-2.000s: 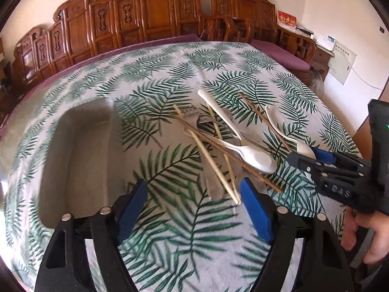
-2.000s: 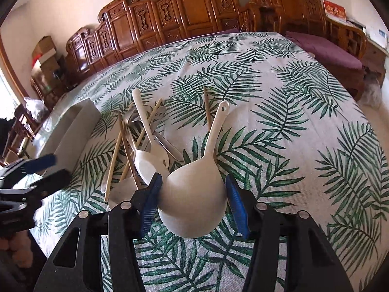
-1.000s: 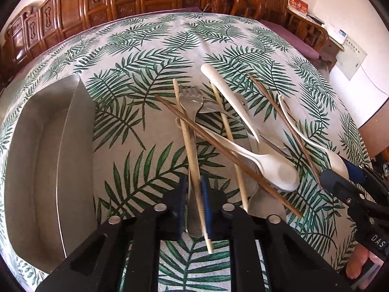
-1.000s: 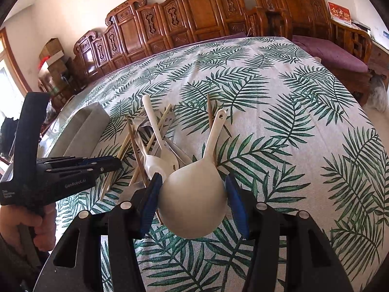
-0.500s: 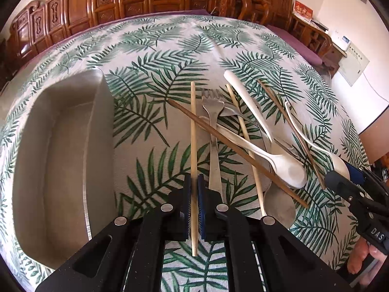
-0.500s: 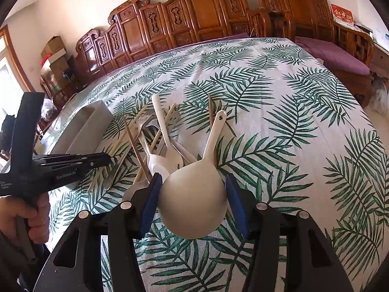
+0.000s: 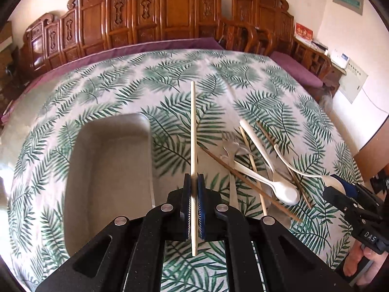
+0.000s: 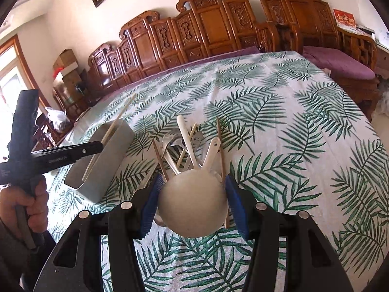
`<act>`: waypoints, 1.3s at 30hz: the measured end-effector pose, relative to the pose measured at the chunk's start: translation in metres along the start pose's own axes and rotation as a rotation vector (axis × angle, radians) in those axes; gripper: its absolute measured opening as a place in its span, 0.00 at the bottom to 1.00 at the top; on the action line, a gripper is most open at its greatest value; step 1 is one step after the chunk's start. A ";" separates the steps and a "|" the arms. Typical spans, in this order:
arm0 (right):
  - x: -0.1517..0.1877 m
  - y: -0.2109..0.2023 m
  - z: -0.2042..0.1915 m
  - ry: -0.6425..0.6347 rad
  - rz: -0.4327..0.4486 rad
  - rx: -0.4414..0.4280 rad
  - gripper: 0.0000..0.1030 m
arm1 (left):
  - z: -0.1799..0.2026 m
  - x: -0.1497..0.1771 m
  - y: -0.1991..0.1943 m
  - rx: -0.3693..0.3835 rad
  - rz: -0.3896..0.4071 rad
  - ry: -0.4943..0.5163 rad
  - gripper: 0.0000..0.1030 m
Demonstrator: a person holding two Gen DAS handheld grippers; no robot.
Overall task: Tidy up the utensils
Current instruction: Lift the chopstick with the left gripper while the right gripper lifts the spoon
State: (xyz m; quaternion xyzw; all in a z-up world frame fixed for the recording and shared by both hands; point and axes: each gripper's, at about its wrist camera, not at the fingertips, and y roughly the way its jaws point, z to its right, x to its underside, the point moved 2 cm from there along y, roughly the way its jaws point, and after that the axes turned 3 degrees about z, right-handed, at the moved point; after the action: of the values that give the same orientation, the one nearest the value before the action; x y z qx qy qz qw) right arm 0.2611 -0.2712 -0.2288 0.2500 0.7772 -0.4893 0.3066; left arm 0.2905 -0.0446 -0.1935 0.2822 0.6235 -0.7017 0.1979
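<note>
My left gripper is shut on a pale wooden chopstick, held off the leaf-print cloth just right of the grey tray. In the right wrist view the left gripper and its chopstick show in front of the tray. My right gripper is shut on the bowl of a cream ladle, whose handle points away from me. Behind it lies a heap of utensils: white spoons, a metal fork, dark chopsticks and another pale chopstick.
The round table wears a green palm-leaf cloth. Carved wooden benches with purple cushions ring its far side. A person's hand grips the left tool's handle at the left edge of the right wrist view.
My left gripper closed on the pale chopstick, lifted it out of the heap and carried it left toward the tray. My right gripper rose slightly, still holding the ladle.
</note>
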 end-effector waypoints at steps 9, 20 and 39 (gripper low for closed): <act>0.003 0.006 0.010 -0.004 -0.041 0.090 0.53 | -0.012 0.003 -0.018 0.021 0.019 -0.006 0.04; 0.022 0.024 0.043 0.030 -0.146 0.234 0.52 | -0.005 0.015 -0.041 0.089 0.058 0.012 0.04; 0.011 -0.005 0.093 0.252 -0.107 0.182 0.43 | -0.009 0.027 -0.050 0.173 0.088 -0.005 0.04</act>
State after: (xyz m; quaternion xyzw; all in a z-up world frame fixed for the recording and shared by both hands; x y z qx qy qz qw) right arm 0.2711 -0.3569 -0.2645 0.2941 0.7742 -0.5383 0.1564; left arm 0.2400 -0.0268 -0.1730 0.3236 0.5471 -0.7442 0.2052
